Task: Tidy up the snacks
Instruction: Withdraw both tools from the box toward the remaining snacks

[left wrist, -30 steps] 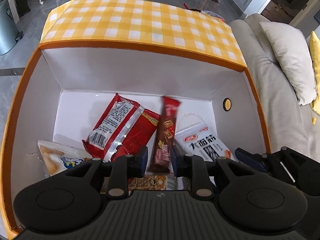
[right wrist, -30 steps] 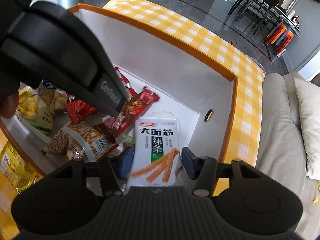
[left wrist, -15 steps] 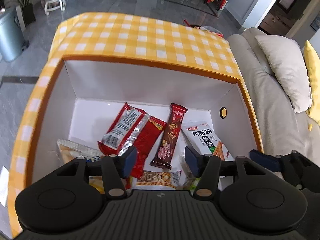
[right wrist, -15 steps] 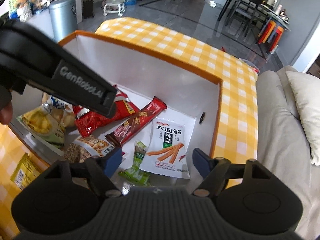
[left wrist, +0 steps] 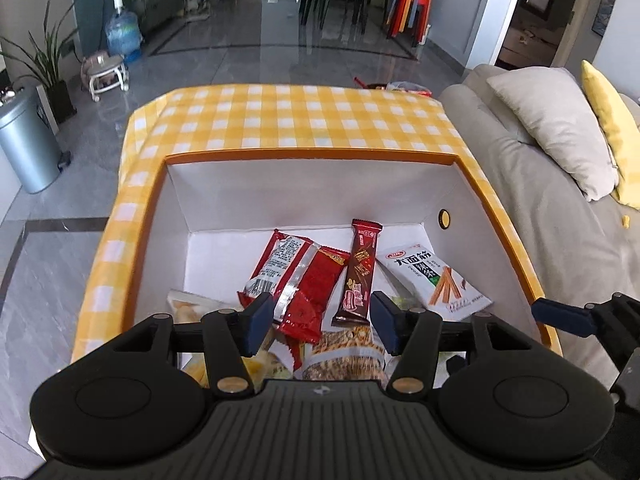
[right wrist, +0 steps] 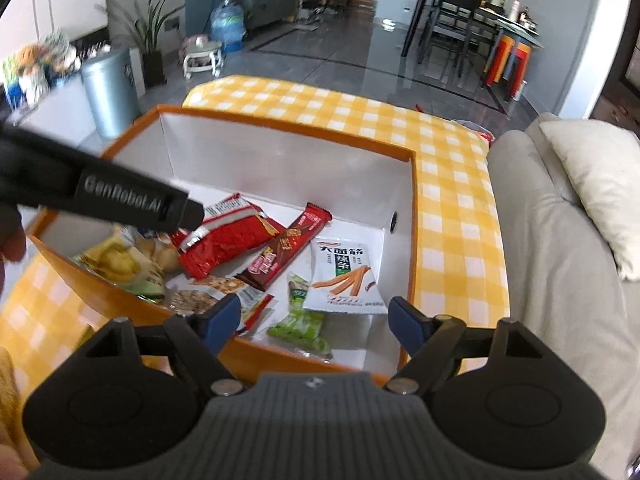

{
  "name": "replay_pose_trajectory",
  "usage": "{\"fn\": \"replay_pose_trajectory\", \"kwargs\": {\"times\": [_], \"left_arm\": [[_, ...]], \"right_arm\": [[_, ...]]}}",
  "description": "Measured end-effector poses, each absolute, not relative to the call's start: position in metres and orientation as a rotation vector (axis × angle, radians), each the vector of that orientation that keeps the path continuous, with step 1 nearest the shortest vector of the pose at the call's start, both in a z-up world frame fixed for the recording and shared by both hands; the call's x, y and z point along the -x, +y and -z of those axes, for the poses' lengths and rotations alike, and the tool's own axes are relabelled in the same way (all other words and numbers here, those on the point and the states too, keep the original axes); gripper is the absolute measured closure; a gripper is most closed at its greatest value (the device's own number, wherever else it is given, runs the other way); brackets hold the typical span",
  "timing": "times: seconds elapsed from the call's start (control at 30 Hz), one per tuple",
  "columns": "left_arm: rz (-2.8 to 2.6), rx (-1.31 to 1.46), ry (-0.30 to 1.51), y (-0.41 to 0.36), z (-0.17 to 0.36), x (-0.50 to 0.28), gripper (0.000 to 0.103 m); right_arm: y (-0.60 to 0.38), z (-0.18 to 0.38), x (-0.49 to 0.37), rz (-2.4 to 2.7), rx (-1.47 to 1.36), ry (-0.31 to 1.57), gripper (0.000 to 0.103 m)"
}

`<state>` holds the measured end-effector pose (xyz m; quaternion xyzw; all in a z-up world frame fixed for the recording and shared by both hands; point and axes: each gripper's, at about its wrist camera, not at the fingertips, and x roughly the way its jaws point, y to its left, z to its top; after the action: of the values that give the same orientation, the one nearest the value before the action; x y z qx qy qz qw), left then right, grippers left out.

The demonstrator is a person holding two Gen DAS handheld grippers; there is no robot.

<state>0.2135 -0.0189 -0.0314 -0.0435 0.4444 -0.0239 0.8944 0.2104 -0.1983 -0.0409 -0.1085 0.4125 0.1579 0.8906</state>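
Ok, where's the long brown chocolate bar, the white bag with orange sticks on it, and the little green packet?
brown chocolate bar (left wrist: pixel 359 272), left wrist view, middle of wrapper.
white bag with orange sticks (right wrist: pixel 345 278), right wrist view, printed front.
green packet (right wrist: pixel 298 326), right wrist view, lower half.

A table covered by a yellow checked cloth (left wrist: pixel 304 120) is seen; an orange-rimmed box (left wrist: pixel 312 155) is set on it.

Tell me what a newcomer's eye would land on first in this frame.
The orange-rimmed white box on the yellow checked tablecloth, with snack packets loose on its floor. A red packet lies mid-box beside a brown bar, and a white spicy-strip packet sits by the right wall. Both grippers, left and right, hover open and empty above.
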Motion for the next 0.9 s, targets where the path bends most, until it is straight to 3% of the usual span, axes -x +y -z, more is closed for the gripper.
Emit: {"fn": "replay_pose_trajectory", "kwargs": {"times": [0.4,0.9], "left_arm": [[0.072,0.08,0.872,-0.013,0.022,-0.15,0.037],[0.072,0.066,0.998,-0.007,0.054,-0.108,0.035]], "right_arm": [[-0.205,0.036,-0.149,-0.317,0.207,0.797,0.025],[-0.239,0.065,-0.119,-0.258,0.056,0.932,0.025]]}}
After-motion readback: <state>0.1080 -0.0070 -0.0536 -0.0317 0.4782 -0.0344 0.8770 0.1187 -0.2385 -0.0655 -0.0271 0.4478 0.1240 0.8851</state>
